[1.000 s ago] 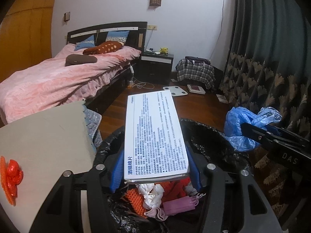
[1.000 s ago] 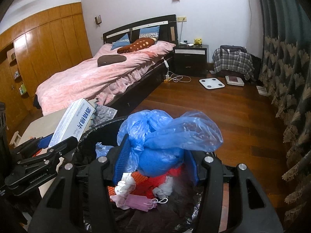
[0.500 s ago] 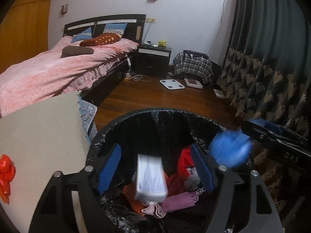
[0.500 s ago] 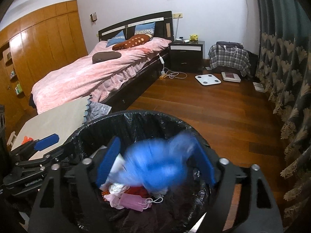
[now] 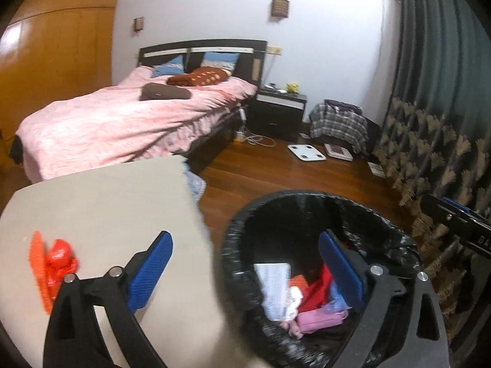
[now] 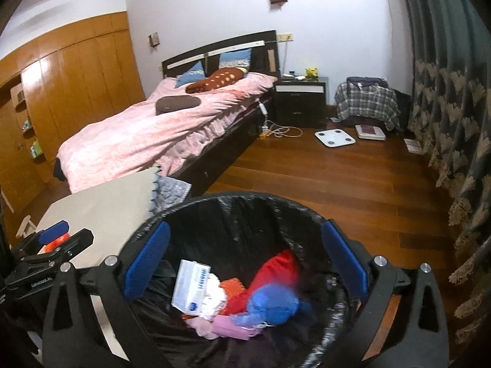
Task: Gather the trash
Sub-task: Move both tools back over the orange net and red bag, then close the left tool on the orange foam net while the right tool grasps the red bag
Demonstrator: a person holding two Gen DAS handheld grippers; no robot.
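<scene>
A home bedroom here: bed (image 6: 172,128) under a pink quilt (image 6: 132,147) with pillows (image 6: 214,81), dark nightstand (image 6: 300,99) beside it, wooden wardrobe (image 6: 61,92) along the wall, patterned curtains (image 6: 454,92), bathroom scale (image 6: 335,137) on the wood floor (image 6: 337,184).

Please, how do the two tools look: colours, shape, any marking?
Both tools, the left tool and the right tool, are black frames with triangular cut-outs, silver round bolts and two flat ribbed blue fingers. Small white lettering stands on their sides. No cables or sleeves show.
</scene>
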